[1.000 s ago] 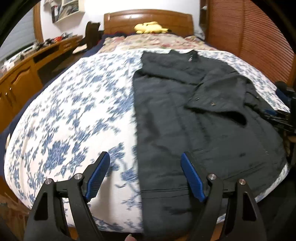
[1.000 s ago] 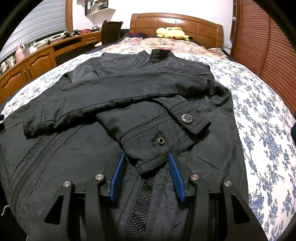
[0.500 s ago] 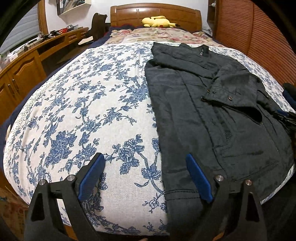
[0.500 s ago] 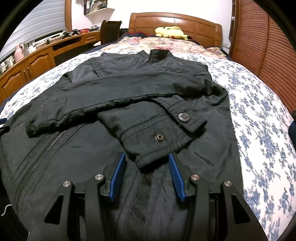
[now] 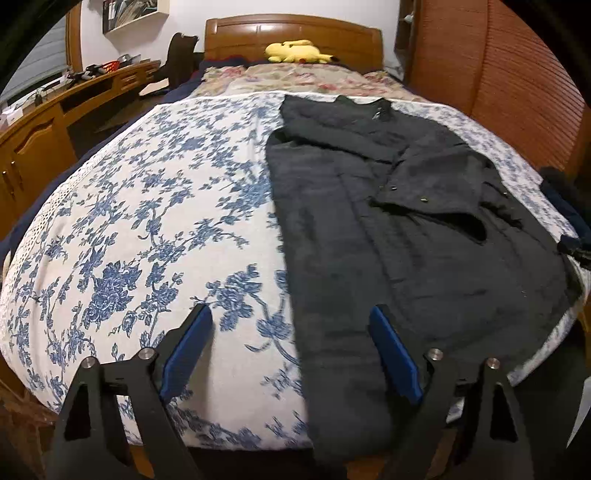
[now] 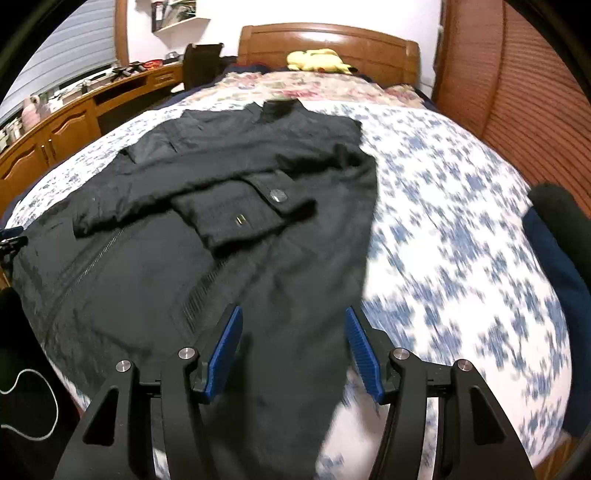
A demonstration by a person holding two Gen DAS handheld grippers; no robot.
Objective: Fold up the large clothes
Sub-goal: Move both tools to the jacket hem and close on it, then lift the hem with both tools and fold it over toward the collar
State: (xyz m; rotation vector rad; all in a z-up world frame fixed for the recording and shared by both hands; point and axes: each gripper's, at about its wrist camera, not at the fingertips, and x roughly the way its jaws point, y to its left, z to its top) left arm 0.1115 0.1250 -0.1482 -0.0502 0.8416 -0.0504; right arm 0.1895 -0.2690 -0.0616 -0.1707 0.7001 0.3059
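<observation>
A black jacket (image 5: pixel 388 229) lies flat on the bed, collar toward the headboard, both sleeves folded across its front; it also shows in the right wrist view (image 6: pixel 229 236). The top sleeve cuff (image 6: pixel 251 218) with a snap button rests on the chest. My left gripper (image 5: pixel 291 343) is open and empty above the jacket's lower left hem edge. My right gripper (image 6: pixel 293 347) is open and empty above the jacket's lower right hem.
The bed has a blue floral cover (image 5: pixel 140 229) and a wooden headboard (image 5: pixel 291 33) with a yellow plush toy (image 5: pixel 295 51). A wooden desk and cabinets (image 5: pixel 33 147) run along the left. A slatted wooden wall (image 5: pixel 517 92) stands at the right.
Both grippers have pulled back toward the foot of the bed. The right gripper has left the cuff, swung right toward the hem and opened wider. The jacket has not moved.
</observation>
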